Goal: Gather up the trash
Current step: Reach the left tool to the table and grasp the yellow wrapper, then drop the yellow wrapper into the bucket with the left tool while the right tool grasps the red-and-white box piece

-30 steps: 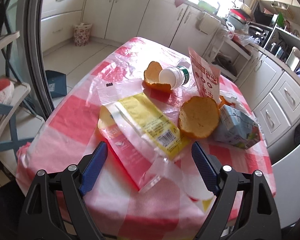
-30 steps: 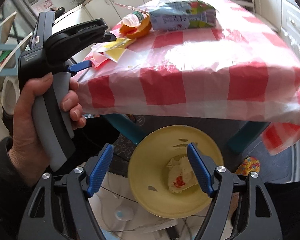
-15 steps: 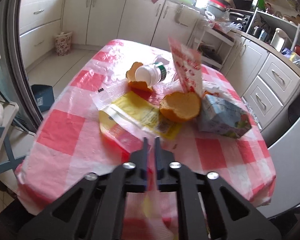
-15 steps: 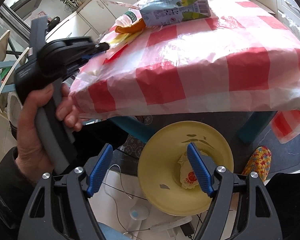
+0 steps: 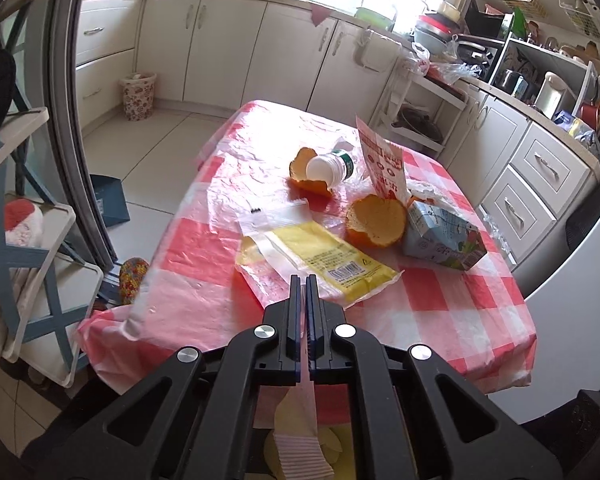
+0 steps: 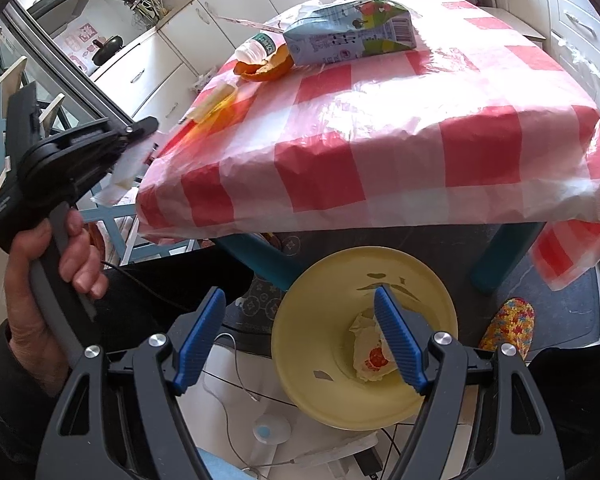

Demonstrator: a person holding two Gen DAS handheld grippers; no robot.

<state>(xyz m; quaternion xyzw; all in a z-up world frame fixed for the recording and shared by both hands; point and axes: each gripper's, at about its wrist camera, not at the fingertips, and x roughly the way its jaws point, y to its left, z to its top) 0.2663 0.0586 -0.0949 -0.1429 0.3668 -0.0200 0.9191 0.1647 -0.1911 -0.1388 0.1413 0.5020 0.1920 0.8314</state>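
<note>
My left gripper [image 5: 303, 280] is shut on a thin pink-and-white wrapper [image 5: 300, 432] that hangs below the jaws, off the table's near edge; it also shows in the right wrist view [image 6: 134, 148]. On the red-checked table [image 5: 204, 248] lie a yellow wrapper [image 5: 324, 256], two orange peels [image 5: 374, 222], a small white bottle [image 5: 326, 168], a red-print paper bag [image 5: 382, 164] and a blue juice carton [image 5: 440, 236]. My right gripper [image 6: 300, 336] is open and empty above a yellow bin [image 6: 320, 332] that holds a crumpled wrapper [image 6: 370, 354].
White kitchen cabinets [image 5: 220, 48] line the back and right. A blue-framed shelf unit [image 5: 24, 248] stands at the left. A patterned slipper [image 6: 508, 324] and a white cable [image 6: 236, 368] lie on the floor by the bin.
My left gripper closed on a wrapper at the table's near edge and pulled it back off the table. The right gripper stayed open over the yellow bin.
</note>
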